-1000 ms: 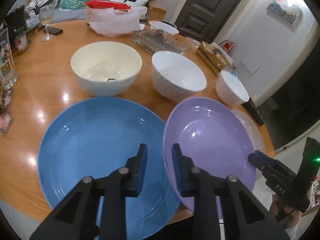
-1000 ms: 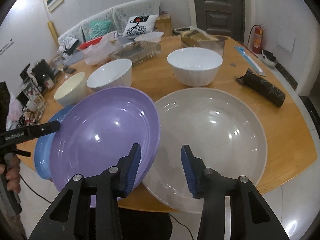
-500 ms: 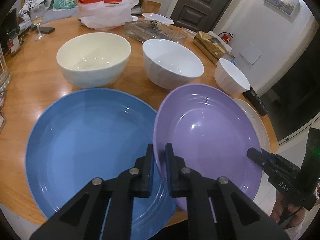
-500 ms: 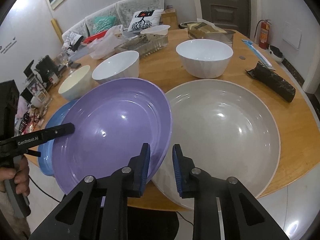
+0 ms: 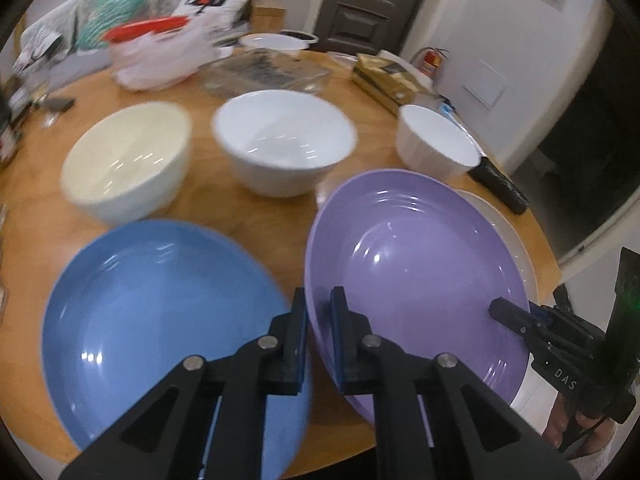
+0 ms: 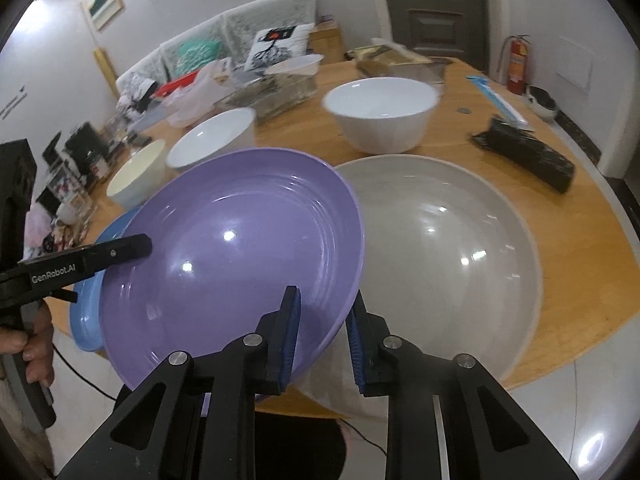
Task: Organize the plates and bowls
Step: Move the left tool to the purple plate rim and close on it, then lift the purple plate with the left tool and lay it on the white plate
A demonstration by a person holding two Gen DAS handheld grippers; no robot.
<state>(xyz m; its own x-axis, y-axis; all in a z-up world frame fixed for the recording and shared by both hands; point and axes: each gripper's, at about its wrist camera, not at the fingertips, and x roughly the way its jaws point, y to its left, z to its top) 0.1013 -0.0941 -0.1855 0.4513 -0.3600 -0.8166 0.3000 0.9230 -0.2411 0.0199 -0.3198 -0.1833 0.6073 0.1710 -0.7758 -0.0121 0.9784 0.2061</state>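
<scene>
The purple plate (image 5: 420, 280) (image 6: 232, 256) is lifted off the table and tilted, held by both grippers. My left gripper (image 5: 319, 316) is shut on its left rim; my right gripper (image 6: 322, 328) is shut on its right rim. The blue plate (image 5: 160, 320) (image 6: 86, 320) lies flat on the table to the left. The grey plate (image 6: 448, 256) (image 5: 516, 248) lies to the right, partly under the purple one. A cream bowl (image 5: 128, 164), a white bowl (image 5: 284, 144) and a smaller white bowl (image 5: 436, 148) stand behind the plates.
The round wooden table (image 6: 592, 264) also holds a black wrapped roll (image 6: 524, 152), a glass tray (image 5: 264, 72), a tissue box (image 5: 388, 76), a plastic bag (image 5: 156, 60) and clutter at the far left. A sofa and door stand beyond.
Both grippers closed onto the purple plate's rims and raised it off the blue plate; it has shifted right, over the grey plate.
</scene>
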